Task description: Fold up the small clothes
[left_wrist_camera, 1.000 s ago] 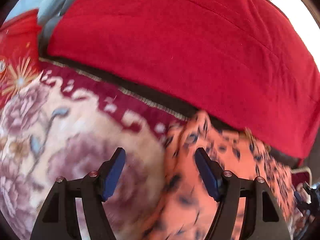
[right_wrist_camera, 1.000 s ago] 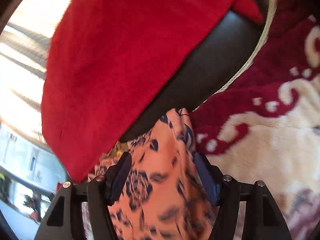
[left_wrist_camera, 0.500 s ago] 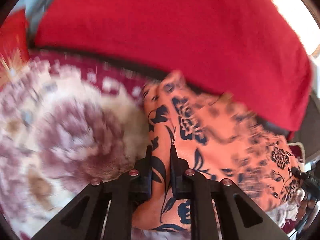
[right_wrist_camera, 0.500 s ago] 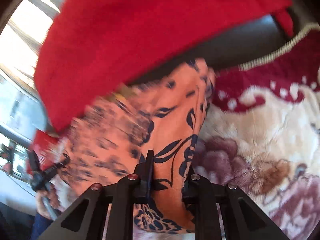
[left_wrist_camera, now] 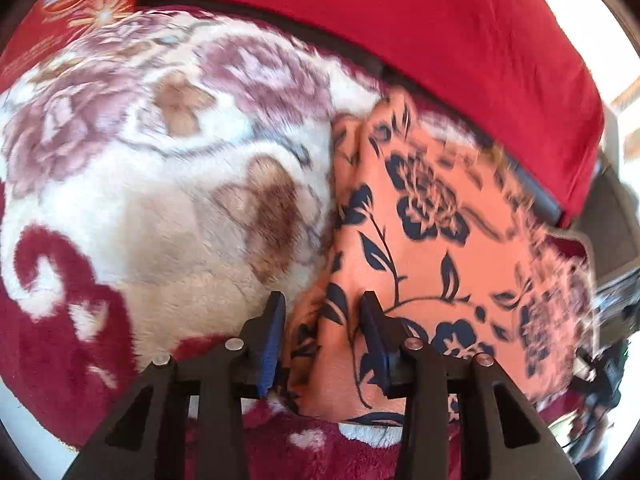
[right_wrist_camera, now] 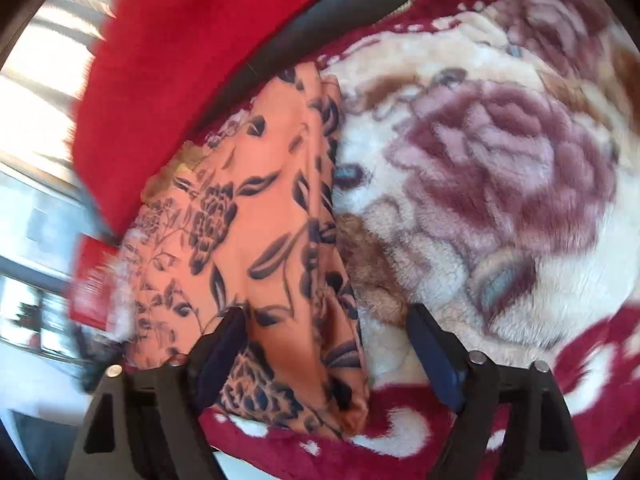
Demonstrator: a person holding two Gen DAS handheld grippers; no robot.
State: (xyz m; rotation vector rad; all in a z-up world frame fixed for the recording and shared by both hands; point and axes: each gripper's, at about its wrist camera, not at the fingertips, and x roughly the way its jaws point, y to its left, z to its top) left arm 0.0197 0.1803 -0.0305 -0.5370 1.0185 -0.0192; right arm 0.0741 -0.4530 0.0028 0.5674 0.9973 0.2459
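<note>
An orange garment with dark blue flowers lies folded on the plush blanket. In the left wrist view its left edge runs between the fingers of my left gripper, whose jaws are opening; the left pad stands clear of the cloth. In the right wrist view the garment fills the left half, and its right edge lies between the fingers of my right gripper. Those jaws are opening wide and neither pad presses on the cloth.
The cream and maroon flowered blanket covers the surface. A red cushion on a dark seat edge bounds the far side. A red printed package lies at the far left.
Both grippers closed on the garment's far edge, drew it toward the near side, then let go. The garment now lies doubled over and both sets of jaws have spread apart.
</note>
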